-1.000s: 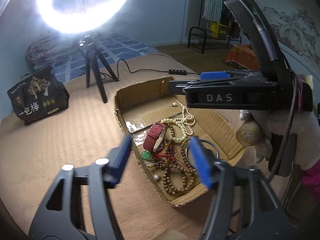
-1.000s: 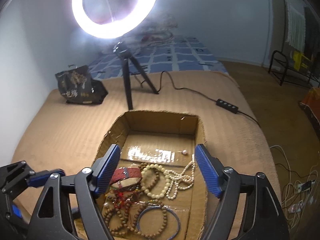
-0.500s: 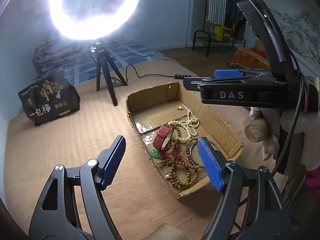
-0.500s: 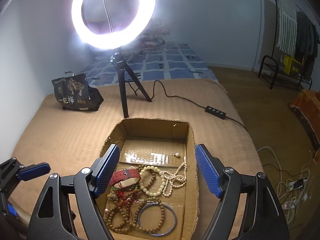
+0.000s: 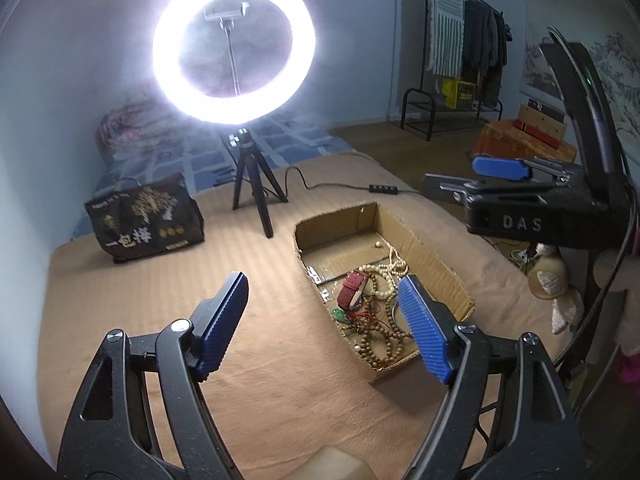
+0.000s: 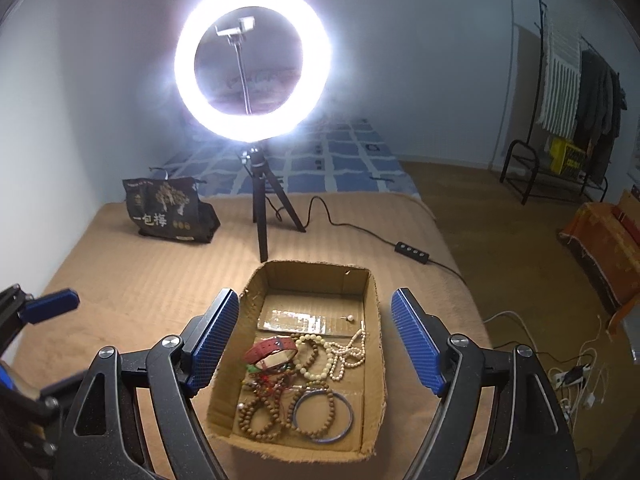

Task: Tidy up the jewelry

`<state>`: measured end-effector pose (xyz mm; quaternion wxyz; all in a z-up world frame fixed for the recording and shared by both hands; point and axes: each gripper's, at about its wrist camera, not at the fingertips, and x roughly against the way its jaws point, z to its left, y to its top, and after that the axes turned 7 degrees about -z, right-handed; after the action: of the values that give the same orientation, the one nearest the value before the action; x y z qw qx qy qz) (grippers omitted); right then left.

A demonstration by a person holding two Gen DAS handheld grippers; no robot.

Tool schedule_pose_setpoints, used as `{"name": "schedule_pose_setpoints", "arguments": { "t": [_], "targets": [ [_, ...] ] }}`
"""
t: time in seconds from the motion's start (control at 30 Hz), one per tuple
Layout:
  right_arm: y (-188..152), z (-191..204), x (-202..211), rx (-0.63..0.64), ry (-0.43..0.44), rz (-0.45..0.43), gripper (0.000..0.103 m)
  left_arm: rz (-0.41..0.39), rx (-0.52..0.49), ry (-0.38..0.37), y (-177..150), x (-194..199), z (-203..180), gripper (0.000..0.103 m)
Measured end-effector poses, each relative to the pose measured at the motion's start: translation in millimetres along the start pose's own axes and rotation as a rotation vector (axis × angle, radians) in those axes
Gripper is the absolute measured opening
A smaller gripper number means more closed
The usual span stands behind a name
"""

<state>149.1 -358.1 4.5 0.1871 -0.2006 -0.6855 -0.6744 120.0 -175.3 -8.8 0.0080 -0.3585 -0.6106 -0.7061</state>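
A shallow cardboard box (image 6: 372, 304) (image 5: 440, 264) lies on the tan bed cover. Inside it are a red watch strap (image 6: 270, 350) (image 5: 352, 288), cream bead strands (image 6: 344, 354), brown wooden bead bracelets (image 6: 260, 412) (image 5: 380, 344), a blue bangle (image 6: 348, 420) and a small green pendant (image 5: 339, 314). My right gripper (image 6: 316, 340) is open and empty, raised above the box. My left gripper (image 5: 324, 320) is open and empty, raised over the cover left of the box. The right gripper's body (image 5: 532, 208) shows in the left wrist view.
A lit ring light on a black tripod (image 6: 258, 208) stands behind the box, its cable and switch (image 6: 412, 250) trailing right. A black printed bag (image 6: 168, 212) lies at the back left. The bed's right edge drops to a floor with cables (image 6: 576, 376). A clothes rack (image 6: 560, 120) stands far right.
Both grippers have lifted up and pulled back from the box, so it now looks smaller and lower. Both stay open and empty. The jewelry has not moved.
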Motion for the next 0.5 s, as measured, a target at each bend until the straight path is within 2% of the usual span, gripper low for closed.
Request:
{"name": "schedule_pose_setpoints", "arguments": {
  "t": [0.1,0.3,0.5],
  "targets": [
    [3,5,20,0.007,-0.022,-0.020,0.079,-0.028,0.002,0.013,6,20,1,0.089],
    [5,11,58,0.002,-0.053,-0.047,0.080,-0.062,0.018,0.011,14,59,1,0.090],
    [1,18,90,-0.008,-0.068,-0.080,0.080,-0.070,0.007,0.014,6,87,-7,0.090]
  ]
}}
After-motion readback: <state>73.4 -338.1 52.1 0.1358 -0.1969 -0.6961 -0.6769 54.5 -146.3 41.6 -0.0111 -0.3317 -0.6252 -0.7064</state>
